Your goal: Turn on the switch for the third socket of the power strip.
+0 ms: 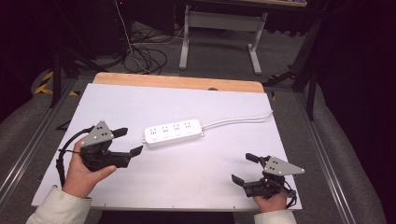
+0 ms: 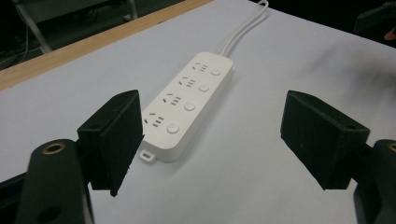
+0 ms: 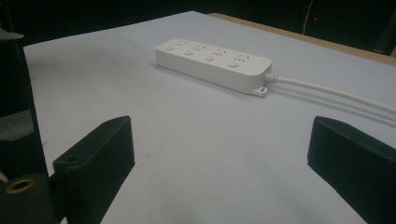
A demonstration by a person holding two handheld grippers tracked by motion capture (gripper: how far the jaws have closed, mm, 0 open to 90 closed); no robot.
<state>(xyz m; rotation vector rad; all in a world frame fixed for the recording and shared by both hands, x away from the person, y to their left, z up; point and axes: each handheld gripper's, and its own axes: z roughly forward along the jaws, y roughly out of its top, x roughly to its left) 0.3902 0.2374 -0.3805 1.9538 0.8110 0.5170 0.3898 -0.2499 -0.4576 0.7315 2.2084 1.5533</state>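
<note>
Power strip (image 1: 173,133) lies just beyond the spread left gripper (image 1: 131,141), well apart from the spread right gripper (image 1: 244,168)

White power strip (image 1: 173,133) lies flat mid-table (image 1: 196,168), cord (image 1: 240,120) trailing off toward far right edge. Left gripper (image 1: 131,142), hand-held, just left of strip, jaws spread, tips near its end. Right gripper (image 1: 244,168) well apart, nearer and to strip's right, jaws spread.

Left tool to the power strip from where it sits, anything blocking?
Probably reachable. The left tool is open and points at the power strip, whose near end lies just beyond its jaws, with bare white table between. The cord trails off the far end.
</note>
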